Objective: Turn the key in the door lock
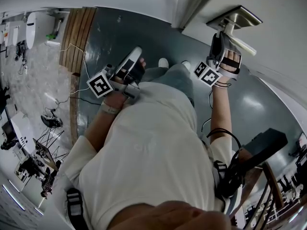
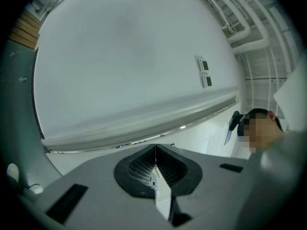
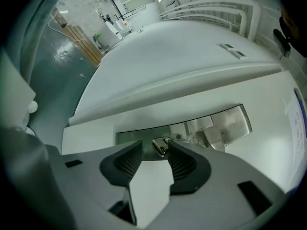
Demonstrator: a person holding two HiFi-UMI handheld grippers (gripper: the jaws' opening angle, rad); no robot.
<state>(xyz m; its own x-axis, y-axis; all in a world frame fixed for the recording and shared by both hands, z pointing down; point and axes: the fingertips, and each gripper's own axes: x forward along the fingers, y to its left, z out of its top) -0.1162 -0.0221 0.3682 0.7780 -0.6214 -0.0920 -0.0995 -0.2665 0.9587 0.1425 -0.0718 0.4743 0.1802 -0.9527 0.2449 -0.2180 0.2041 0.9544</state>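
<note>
"Two grippers, only one raised. Why?"

"The right gripper (image 3: pixel 155 153) is up at the lock plate (image 3: pixel 201 127), jaws apart either side of the key (image 3: pixel 160 146), seemingly lining up a turn. The left gripper (image 2: pixel 155 164), jaws together and empty, waits by the torso (image 1: pixel 153 147). White door (image 1: pixel 283 51), glossy grey floor (image 1: pixel 134 37), cluttered workshop (image 1: pixel 33 162) beyond."
</note>
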